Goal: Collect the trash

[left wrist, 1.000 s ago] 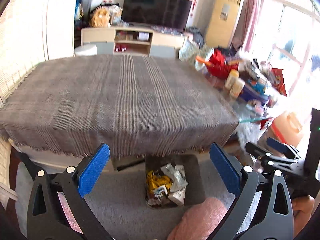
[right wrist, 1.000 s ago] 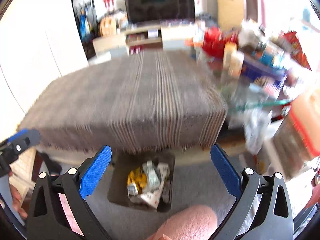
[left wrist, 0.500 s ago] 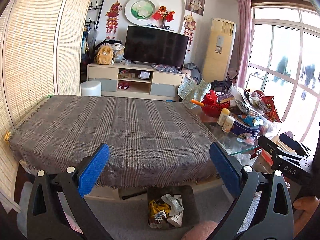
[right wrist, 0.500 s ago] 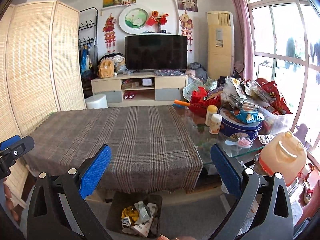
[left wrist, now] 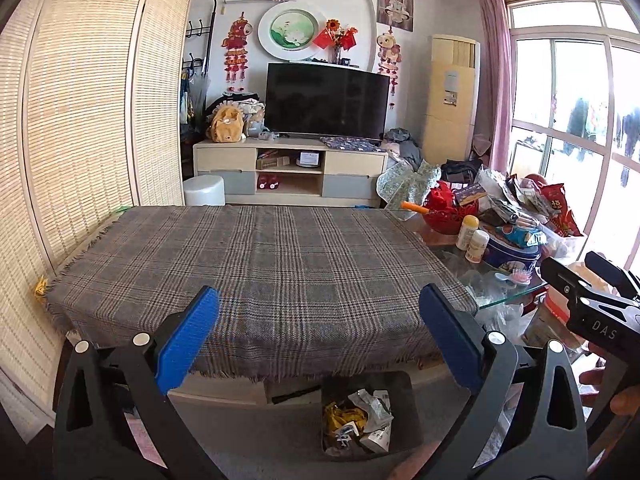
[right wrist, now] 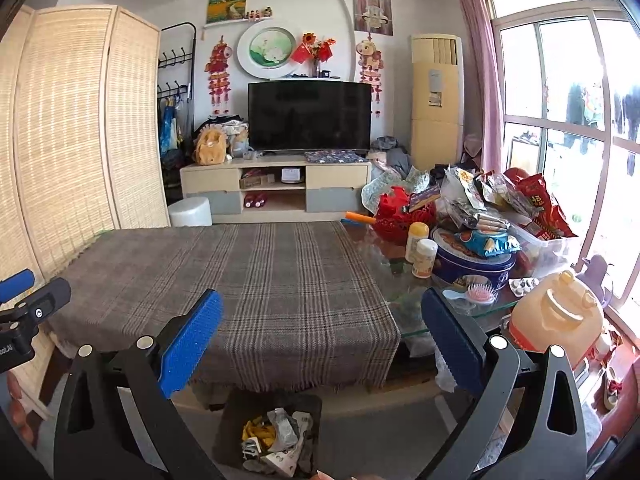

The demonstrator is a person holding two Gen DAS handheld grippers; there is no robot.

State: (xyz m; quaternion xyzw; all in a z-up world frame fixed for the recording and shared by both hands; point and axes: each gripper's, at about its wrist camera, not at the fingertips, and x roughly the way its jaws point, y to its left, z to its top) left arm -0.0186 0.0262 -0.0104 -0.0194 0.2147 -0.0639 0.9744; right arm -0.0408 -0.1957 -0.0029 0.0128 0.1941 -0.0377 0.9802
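A dark trash bin (left wrist: 404, 390) stands on the grey floor under the table's front edge, holding crumpled wrappers (left wrist: 360, 420); it also shows in the right wrist view (right wrist: 308, 404) with its wrappers (right wrist: 276, 436). A plaid cloth (left wrist: 260, 272) covers the table, with nothing on it, as the right wrist view (right wrist: 248, 280) also shows. My left gripper (left wrist: 320, 336) is open and empty, above the table's front edge. My right gripper (right wrist: 320, 336) is open and empty, at the same height to its right.
A glass table section (right wrist: 400, 264) at the right is piled with snack bags (right wrist: 532, 200), a red basket (right wrist: 396, 212), a blue tin (right wrist: 472, 264), two small bottles (right wrist: 420, 248). An orange jug (right wrist: 556, 312) stands beside it. A bamboo screen (left wrist: 80, 140) stands left; a TV stand (left wrist: 292, 168) behind.
Both grippers have risen and tilted up from over the bin, so the views now take in the whole room. The bin has dropped lower in both views. The jaws stay open.
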